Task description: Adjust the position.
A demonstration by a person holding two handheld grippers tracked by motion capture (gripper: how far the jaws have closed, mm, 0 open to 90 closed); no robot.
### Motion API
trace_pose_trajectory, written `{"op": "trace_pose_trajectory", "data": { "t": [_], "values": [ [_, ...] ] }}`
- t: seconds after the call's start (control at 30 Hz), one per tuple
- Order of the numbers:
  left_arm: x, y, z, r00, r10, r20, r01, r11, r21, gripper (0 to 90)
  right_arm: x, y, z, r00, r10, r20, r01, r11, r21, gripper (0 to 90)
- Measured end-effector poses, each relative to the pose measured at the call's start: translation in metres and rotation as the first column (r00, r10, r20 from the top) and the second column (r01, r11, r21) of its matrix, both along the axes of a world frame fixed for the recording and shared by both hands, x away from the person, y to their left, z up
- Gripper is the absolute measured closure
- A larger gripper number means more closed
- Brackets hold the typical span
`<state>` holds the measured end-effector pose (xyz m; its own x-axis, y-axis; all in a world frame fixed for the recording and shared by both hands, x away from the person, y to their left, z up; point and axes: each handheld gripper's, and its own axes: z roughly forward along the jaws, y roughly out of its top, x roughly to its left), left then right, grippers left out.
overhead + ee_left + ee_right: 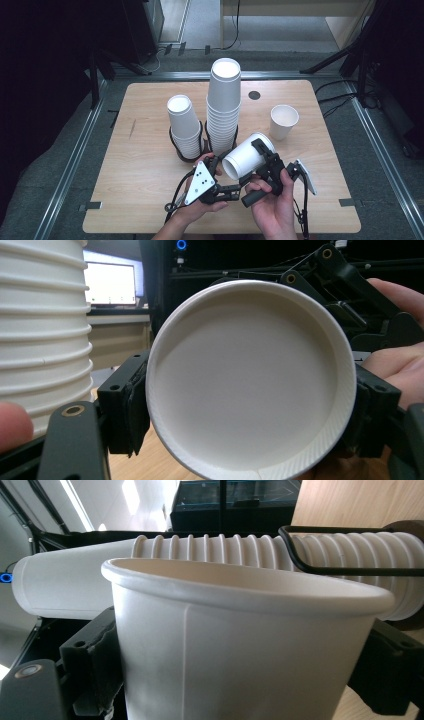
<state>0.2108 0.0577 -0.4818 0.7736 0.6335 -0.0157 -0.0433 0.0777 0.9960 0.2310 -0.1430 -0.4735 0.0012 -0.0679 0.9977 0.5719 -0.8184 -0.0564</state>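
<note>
two stacks of cups [223, 107], one loose cup [283, 121], one held cup [246, 157], two grippers [212, 170].

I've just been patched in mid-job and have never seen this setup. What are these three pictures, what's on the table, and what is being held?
No robot arm here: a person holds a hand-operated two-jaw gripper in each hand. The high view looks down on the wooden table. The other two pictures come from cameras riding on each gripper, looking along its black jaws.

On the table stand a tall cup stack and a shorter cup stack, each in a black wire holder, plus a single cup standing apart.

Both the left gripper and the right gripper are closed on one paper cup, held tilted above the table. The left gripper view faces the cup's base; the right gripper view shows its side and rim.
</note>
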Motion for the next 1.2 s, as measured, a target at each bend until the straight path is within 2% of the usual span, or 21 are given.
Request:
{"op": "trace_pose_trajectory", "data": {
  "t": [0.07, 0.13, 0.23, 0.37, 0.43, 0.6, 0.73, 0.9, 0.97, 1.13, 1.2],
  "values": [
    [-0.002, 0.000, 0.000, 0.9995, 0.014, 0.030, -0.014, 0.9999, 0.005, 21.2, -0.001, 0.001, 0.000, 0.9999, -0.005, 0.013, 0.005, 1.000, 0.000, 11.1],
    [-0.003, -0.002, 0.002, 0.9992, 0.030, 0.025, -0.030, 0.9994, 0.018, 20.9, -0.002, 0.002, 0.001, 0.9996, -0.013, 0.026, 0.013, 1.000, -0.004, 11.4],
    [-0.002, 0.000, 0.005, 0.9980, 0.043, -0.045, -0.041, 0.9974, 0.059, 17.6, -0.001, 0.002, 0.000, 0.9994, -0.017, 0.029, 0.018, 1.000, -0.018, 11.6],
    [0.002, 0.006, 0.006, 0.9934, 0.039, -0.108, -0.029, 0.9952, 0.094, 9.3, 0.002, -0.001, 0.000, 0.9984, -0.024, 0.052, 0.026, 0.998, -0.056, 11.7],
    [0.002, 0.009, 0.008, 0.9919, 0.035, -0.122, -0.024, 0.9956, 0.091, 7.7, 0.003, -0.003, 0.002, 0.9970, -0.044, 0.064, 0.049, 0.997, -0.067, 11.8],
    [0.001, 0.015, 0.010, 0.9908, 0.029, -0.132, -0.019, 0.9966, 0.080, 6.9, 0.006, -0.010, 0.007, 0.9879, -0.108, 0.112, 0.122, 0.984, -0.131, 12.0],
    [-0.001, 0.020, 0.010, 0.9899, 0.036, -0.137, -0.025, 0.9963, 0.082, 6.8, 0.009, -0.011, 0.013, 0.9808, -0.122, 0.153, 0.151, 0.968, -0.202, 12.1],
    [-0.003, 0.026, 0.010, 0.9889, 0.050, -0.140, -0.038, 0.9955, 0.087, 6.8, 0.013, -0.012, 0.019, 0.9698, -0.140, 0.199, 0.196, 0.936, -0.292, 12.1],
    [-0.004, 0.029, 0.010, 0.9881, 0.058, -0.143, -0.046, 0.9949, 0.089, 6.9, 0.014, -0.011, 0.020, 0.9649, -0.140, 0.222, 0.210, 0.920, -0.330, 12.1],
    [-0.006, 0.036, 0.009, 0.9865, 0.078, -0.144, -0.065, 0.9932, 0.097, 6.9, 0.019, -0.011, 0.023, 0.9449, -0.124, 0.303, 0.254, 0.862, -0.438, 12.2],
    [-0.007, 0.040, 0.009, 0.9854, 0.088, -0.146, -0.074, 0.9922, 0.100, 6.8, 0.021, -0.011, 0.023, 0.9366, -0.116, 0.331, 0.275, 0.829, -0.488, 12.1]
  ]
}}
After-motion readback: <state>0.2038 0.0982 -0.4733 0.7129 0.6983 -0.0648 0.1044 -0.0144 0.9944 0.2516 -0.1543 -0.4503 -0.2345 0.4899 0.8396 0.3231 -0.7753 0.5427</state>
